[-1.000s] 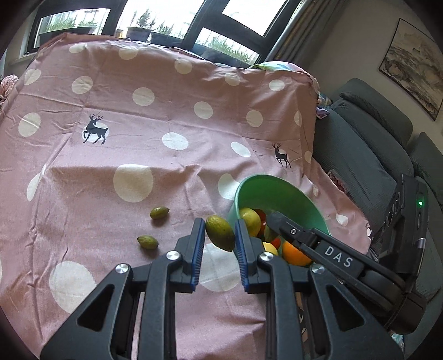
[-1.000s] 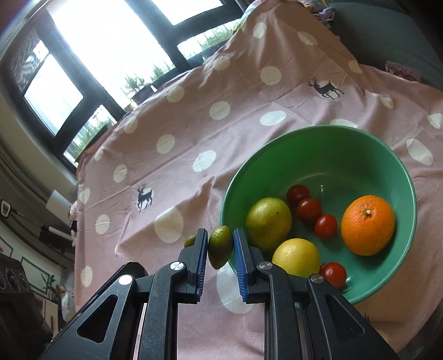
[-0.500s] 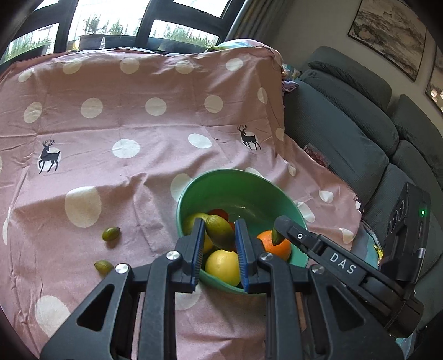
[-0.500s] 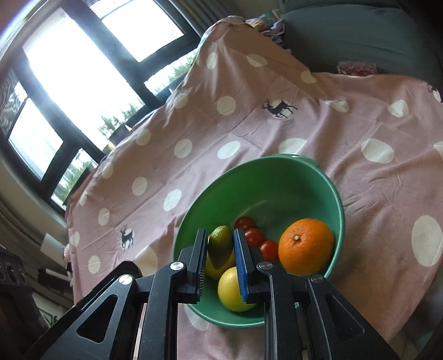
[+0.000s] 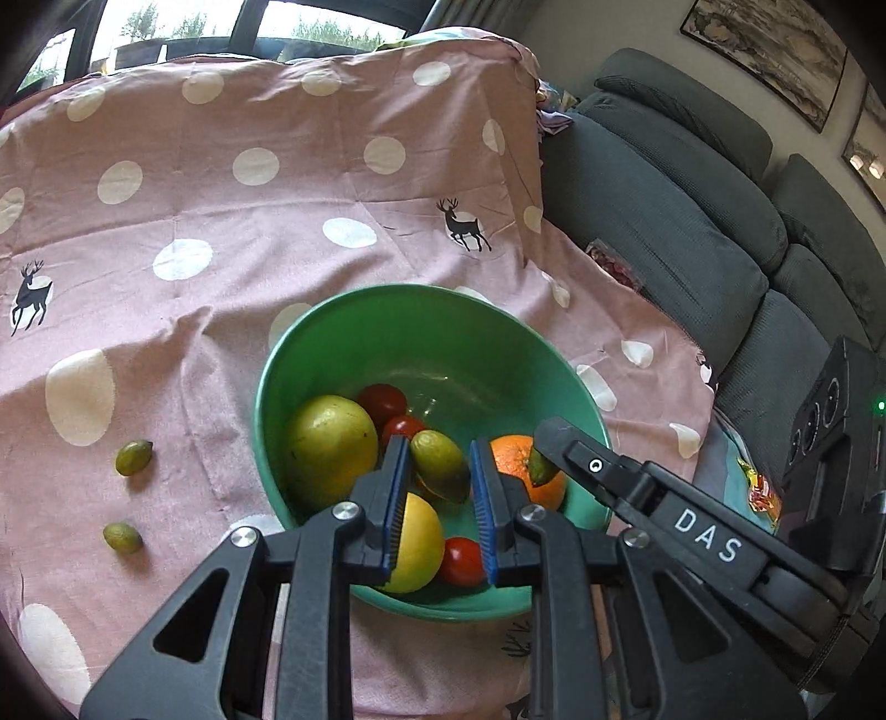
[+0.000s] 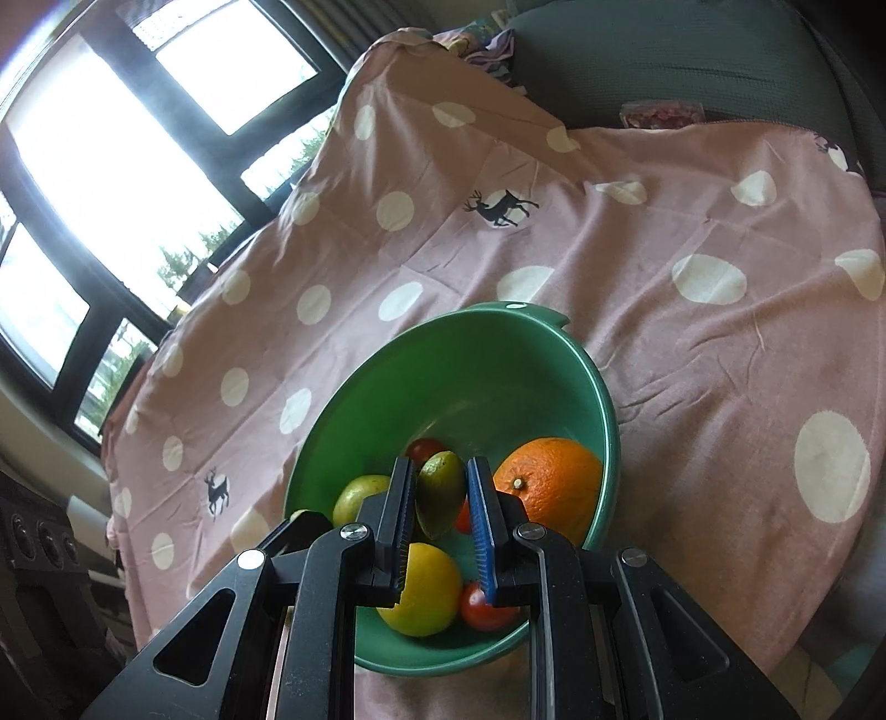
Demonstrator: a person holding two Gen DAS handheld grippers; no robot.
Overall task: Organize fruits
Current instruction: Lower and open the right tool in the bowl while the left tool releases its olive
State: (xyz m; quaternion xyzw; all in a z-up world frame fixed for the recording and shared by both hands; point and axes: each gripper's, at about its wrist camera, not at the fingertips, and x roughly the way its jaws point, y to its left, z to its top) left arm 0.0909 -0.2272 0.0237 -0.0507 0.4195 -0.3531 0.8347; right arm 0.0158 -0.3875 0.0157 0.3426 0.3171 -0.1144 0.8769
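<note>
Claws — left claw [image 5: 437, 479] and right claw [image 6: 441, 498] — each pinching a small green fruit, now hover over the green bowl [image 5: 443, 327] instead of the cloth — release comes next.

White capital letters "DAS" readable on black arm of right gripper [image 5: 545, 462], left wrist view, near lower right edge. Letters run along arm, tilted down toward right. No other text, number or brand legible: framed pictures [image 5: 767, 52] on wall at upper right corner too small and blurred to tell any writing; pink cloth [image 5: 232, 221] carries only white dots and black deer figures. Right wrist view: nothing readable.
</note>
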